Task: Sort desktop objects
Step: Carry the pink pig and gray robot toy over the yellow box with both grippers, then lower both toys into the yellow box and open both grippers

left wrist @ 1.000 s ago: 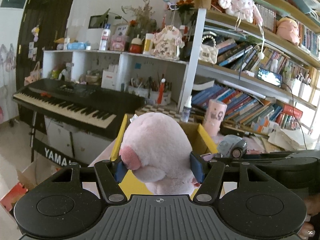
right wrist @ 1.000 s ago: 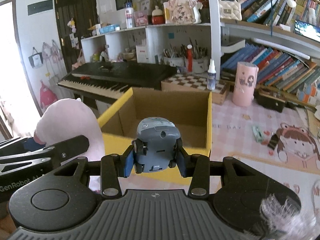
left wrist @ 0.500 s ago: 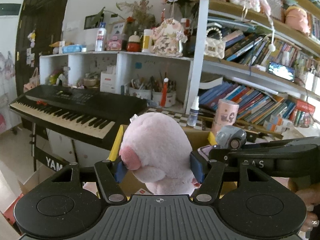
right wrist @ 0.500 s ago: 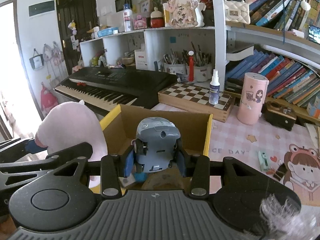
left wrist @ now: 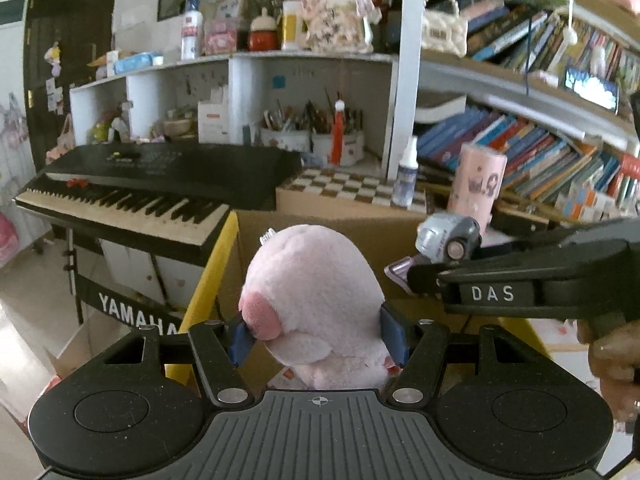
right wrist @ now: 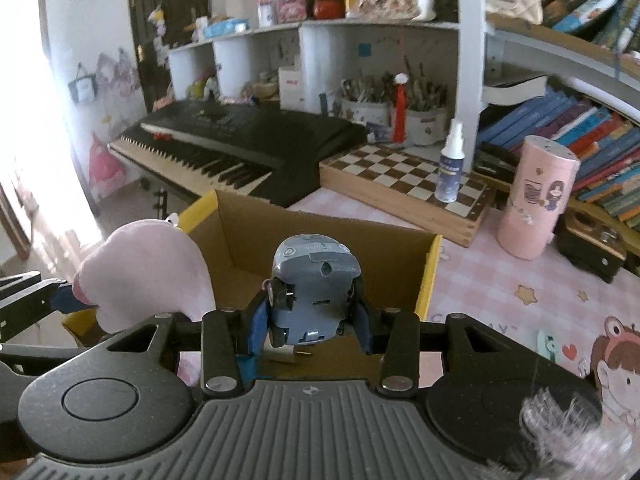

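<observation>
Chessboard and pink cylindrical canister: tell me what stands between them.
In the right wrist view, a small white spray bottle stands on the chessboard near its right end, just left of the pink cylindrical canister.

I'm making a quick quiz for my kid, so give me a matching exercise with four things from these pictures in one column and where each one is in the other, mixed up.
Things:
1. pink plush toy
2. grey toy car
3. small spray bottle
4. cardboard box

Places:
A. standing on the chessboard
B. clamped in the right gripper
C. open on the desk, below both grippers
D. clamped in the left gripper

Pairs: 1-D, 2-B, 3-A, 4-C
</observation>
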`<state>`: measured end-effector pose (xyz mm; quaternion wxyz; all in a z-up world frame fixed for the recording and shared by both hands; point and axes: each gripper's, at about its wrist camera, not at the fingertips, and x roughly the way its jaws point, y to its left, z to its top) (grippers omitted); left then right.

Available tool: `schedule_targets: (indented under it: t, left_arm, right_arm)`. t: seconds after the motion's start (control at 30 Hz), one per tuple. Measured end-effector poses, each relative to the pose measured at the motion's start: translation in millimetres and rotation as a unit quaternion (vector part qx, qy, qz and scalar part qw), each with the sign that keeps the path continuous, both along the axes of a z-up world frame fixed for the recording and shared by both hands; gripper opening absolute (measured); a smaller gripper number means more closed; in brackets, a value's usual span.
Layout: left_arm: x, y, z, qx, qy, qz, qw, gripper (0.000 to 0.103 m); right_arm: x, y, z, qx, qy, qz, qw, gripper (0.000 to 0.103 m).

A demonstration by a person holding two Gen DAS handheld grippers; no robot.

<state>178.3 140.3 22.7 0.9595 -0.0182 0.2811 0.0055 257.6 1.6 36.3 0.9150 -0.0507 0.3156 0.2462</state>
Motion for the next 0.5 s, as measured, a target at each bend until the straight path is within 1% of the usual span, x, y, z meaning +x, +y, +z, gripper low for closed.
schedule_targets:
  t: [0.2, 0.5]
  left_arm:
    - [17.4, -3.8, -11.3, 0.015, 0.035, -0.006, 0.9993, 0.063]
    - [34.1, -9.6, -25.7, 0.016, 0.082, -0.027, 0.9962, 0.065]
  right_arm:
    - [21.5, 6.7, -10.6, -0.027, 0.014, 0.02, 0.999, 0.04]
    - [40.7, 22.8, -22.8, -0.075, 0.031, 0.069, 0.994, 0.04]
